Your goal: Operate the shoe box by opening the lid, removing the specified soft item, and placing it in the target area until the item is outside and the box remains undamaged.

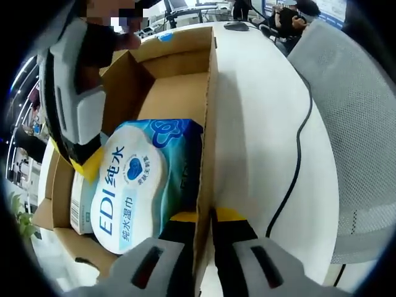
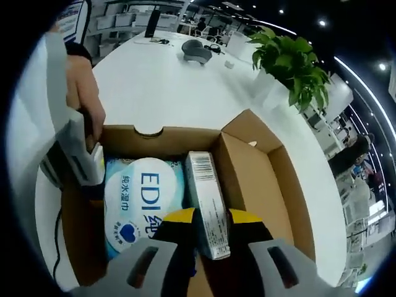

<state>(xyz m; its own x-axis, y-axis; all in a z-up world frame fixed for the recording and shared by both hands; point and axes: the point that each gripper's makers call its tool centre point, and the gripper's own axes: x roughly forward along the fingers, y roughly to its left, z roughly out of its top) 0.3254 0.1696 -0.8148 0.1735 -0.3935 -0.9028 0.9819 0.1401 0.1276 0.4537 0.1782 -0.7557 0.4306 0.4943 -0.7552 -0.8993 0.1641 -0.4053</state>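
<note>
White surface (image 1: 260, 111) in an open office, long and curved, carrying an open cardboard shoe box (image 1: 185, 74) near one edge; black cable (image 1: 297, 154) trailing across the bare part beside the box in the left gripper view, grey mesh chair back (image 1: 352, 124) just past that edge. Potted green plant (image 2: 291, 62) and a dark grey object (image 2: 197, 51) farther along the surface in the right gripper view. Inside the box, a soft pack of wet wipes (image 1: 133, 185) printed "EDI", lying flat against one side wall, with a narrow barcoded white carton (image 2: 207, 201) standing on edge just beside it, touching. Box flaps folded outward, lid open. Left gripper (image 1: 205, 226) clenched astride the box's side wall, one yellow-tipped jaw inside next to the wipes pack, the other outside, the cardboard edge pinched between them. Right gripper (image 2: 204, 226) down in the box with its jaws closed on either side of the white carton's near end, one jaw between carton and wipes pack. Left gripper also visible at the left of the right gripper view, held by a hand (image 2: 83, 99), at the wall by the wipes. Wipes pack wholly within the box.
</note>
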